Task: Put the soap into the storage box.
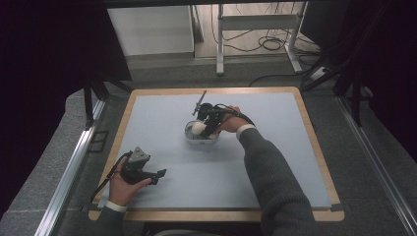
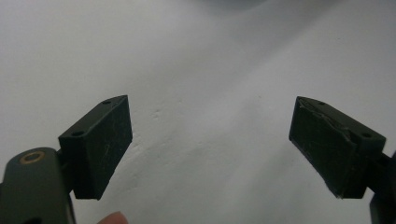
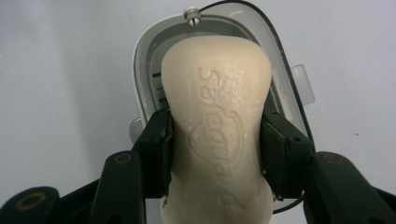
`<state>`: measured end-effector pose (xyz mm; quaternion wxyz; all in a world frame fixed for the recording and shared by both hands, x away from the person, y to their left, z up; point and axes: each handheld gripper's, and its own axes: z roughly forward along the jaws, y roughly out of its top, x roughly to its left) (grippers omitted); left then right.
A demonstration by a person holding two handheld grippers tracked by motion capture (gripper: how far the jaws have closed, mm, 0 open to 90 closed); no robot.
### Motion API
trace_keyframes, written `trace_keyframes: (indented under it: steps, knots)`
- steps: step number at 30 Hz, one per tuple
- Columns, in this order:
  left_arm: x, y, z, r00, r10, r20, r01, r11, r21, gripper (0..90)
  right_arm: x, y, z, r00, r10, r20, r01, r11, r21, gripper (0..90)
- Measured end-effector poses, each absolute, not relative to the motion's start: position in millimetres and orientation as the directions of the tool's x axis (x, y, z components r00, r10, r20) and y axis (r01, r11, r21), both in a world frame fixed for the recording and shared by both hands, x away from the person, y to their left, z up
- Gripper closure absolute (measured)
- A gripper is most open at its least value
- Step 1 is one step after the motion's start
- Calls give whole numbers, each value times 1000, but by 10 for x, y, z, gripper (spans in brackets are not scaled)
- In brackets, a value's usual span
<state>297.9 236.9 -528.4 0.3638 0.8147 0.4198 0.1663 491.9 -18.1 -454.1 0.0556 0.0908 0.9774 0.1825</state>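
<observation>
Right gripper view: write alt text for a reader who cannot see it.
The right gripper clamps a cream bar of soap, stamped with a raised brand name, between its two black jaws. The bar sits over an open soap dish with a clear lid, on a pale blue-grey table.

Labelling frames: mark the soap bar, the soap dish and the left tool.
soap bar (image 3: 217,135), right gripper view, embossed face.
soap dish (image 3: 140,60), right gripper view, rim.
left tool (image 2: 210,144), left gripper view, between its tips.
</observation>
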Motion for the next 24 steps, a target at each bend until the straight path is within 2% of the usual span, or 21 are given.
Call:
trace_keyframes:
  steps: [5,12,24]
  knots:
    - [2977,2374,-5284,593,805,-34,563,-384,732,138,4894,-173,-4542,-980,182,-82,139,918,372,473]
    - [2978,2379,-5279,592,805,-35,563,-382,733,138,4850,-248,-4337,-976,200,-84,139,874,465,469]
    - [3028,2360,-5272,595,802,-44,565,-379,733,138,4794,-382,-4319,-972,224,-65,168,866,471,450]
